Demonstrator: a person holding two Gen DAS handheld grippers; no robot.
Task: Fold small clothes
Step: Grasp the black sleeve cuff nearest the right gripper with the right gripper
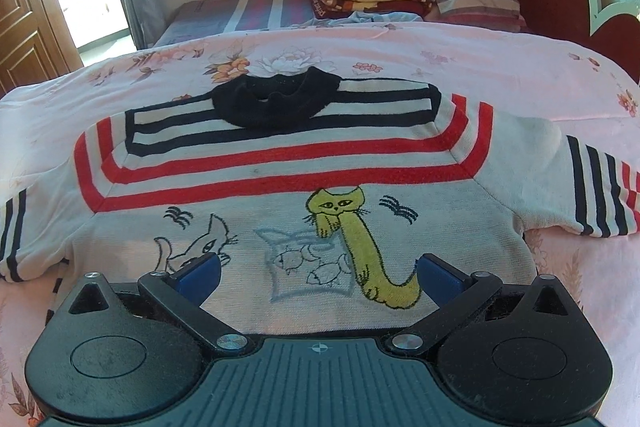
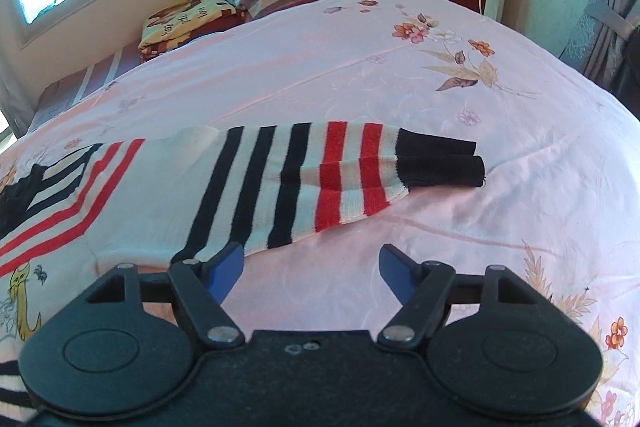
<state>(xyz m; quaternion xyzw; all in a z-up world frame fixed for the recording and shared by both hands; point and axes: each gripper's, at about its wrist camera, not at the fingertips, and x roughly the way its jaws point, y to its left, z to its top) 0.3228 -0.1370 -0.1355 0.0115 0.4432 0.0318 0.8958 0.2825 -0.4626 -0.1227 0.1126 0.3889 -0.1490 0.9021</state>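
Left wrist: sweater (image 1: 304, 163) flat, face up on bed (image 1: 440, 51), both sleeves out, 0 folds. Left gripper (image 1: 318, 273) over hem, jaws spread, empty.

Right wrist: right gripper (image 2: 312, 273) near sleeve (image 2: 320, 179) lower edge, jaws apart, nothing pinched. All folds left, by the look of it.
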